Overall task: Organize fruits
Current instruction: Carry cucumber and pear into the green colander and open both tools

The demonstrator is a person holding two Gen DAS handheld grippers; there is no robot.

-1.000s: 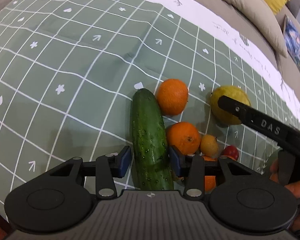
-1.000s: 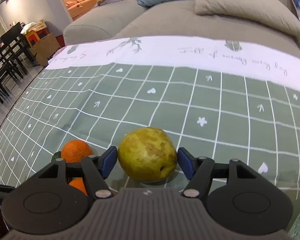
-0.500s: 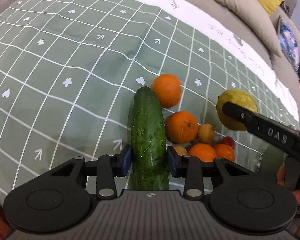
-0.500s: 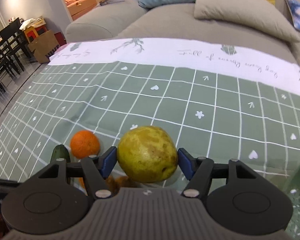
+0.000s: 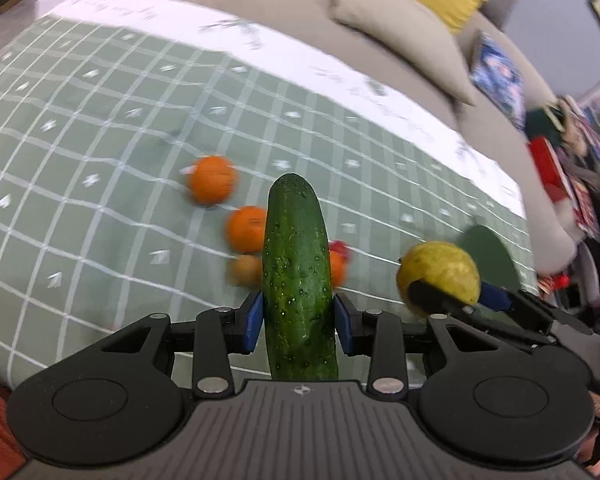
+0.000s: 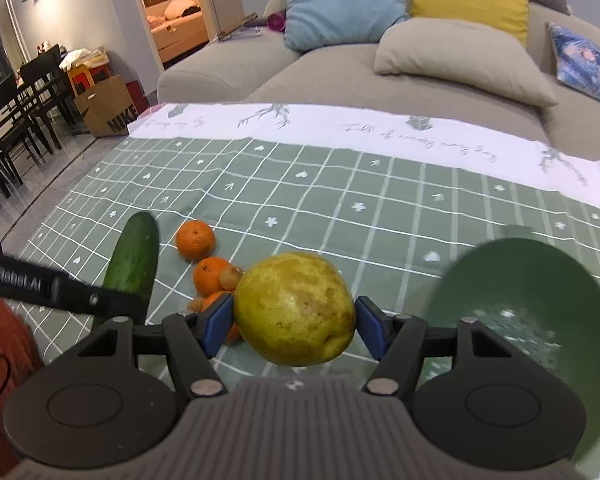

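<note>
Both loads lifted off cloth (image 6: 340,184) since 1 s ago: L gripper (image 5: 298,316) clamps cucumber (image 5: 296,276), now airborne over oranges (image 5: 212,190); R gripper (image 6: 294,322) grips pear (image 6: 294,308), w/ green bowl (image 6: 540,280) now near on right. Likely next: drop pear in bowl, cucumber after.

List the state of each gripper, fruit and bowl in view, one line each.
left gripper: shut on the cucumber
cucumber: gripped, lifted off the cloth
right gripper: shut on the pear
pear: gripped, held in the air
green bowl: upright, nothing seen inside
oranges: loose on the tablecloth
</note>
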